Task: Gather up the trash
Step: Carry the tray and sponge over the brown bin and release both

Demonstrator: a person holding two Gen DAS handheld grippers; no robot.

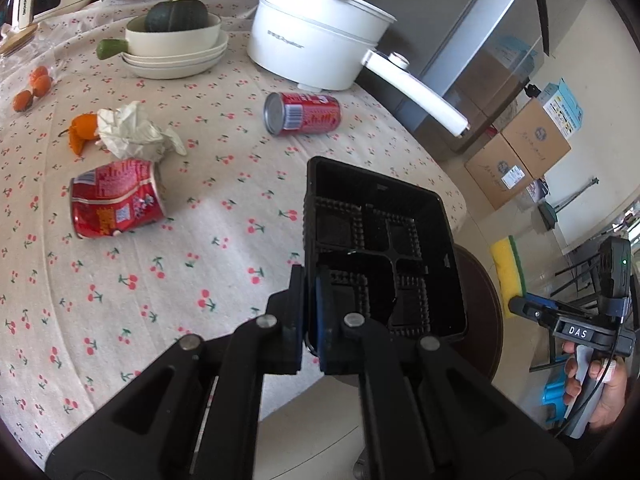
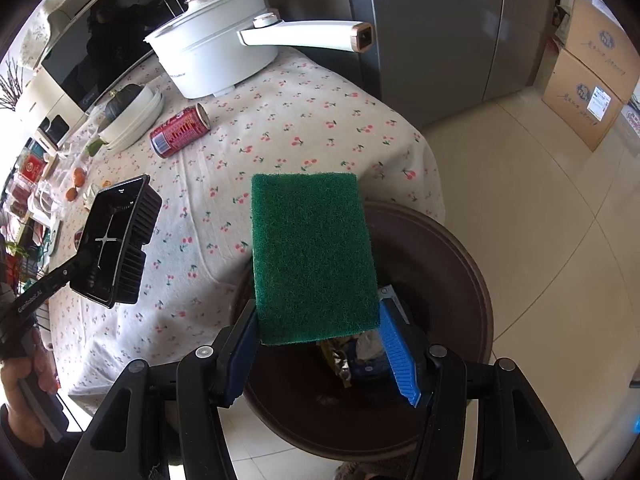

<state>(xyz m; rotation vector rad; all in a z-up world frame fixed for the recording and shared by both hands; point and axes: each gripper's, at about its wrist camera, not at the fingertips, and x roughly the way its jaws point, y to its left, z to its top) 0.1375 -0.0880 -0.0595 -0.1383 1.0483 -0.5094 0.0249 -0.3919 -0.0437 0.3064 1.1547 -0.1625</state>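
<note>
My left gripper (image 1: 310, 316) is shut on the rim of a black plastic food tray (image 1: 384, 252), held tilted over the table's right edge; the tray also shows in the right wrist view (image 2: 116, 240). My right gripper (image 2: 316, 332) is shut on a green and yellow scouring sponge (image 2: 312, 256), held above a dark brown round bin (image 2: 460, 280) with some trash in its bottom. The sponge shows in the left wrist view (image 1: 507, 268). On the cherry-print tablecloth (image 1: 180, 280) lie a crushed red can (image 1: 116, 204), an intact red can (image 1: 302, 114) and a crumpled white tissue (image 1: 132, 130).
A white electric pot (image 1: 316, 36) with a long handle, stacked bowls holding a squash (image 1: 176, 40), oranges (image 1: 34, 88) and an orange pepper (image 1: 82, 130) stand on the table. A grey fridge (image 2: 432, 32) and cardboard boxes (image 1: 520, 156) stand beyond the table.
</note>
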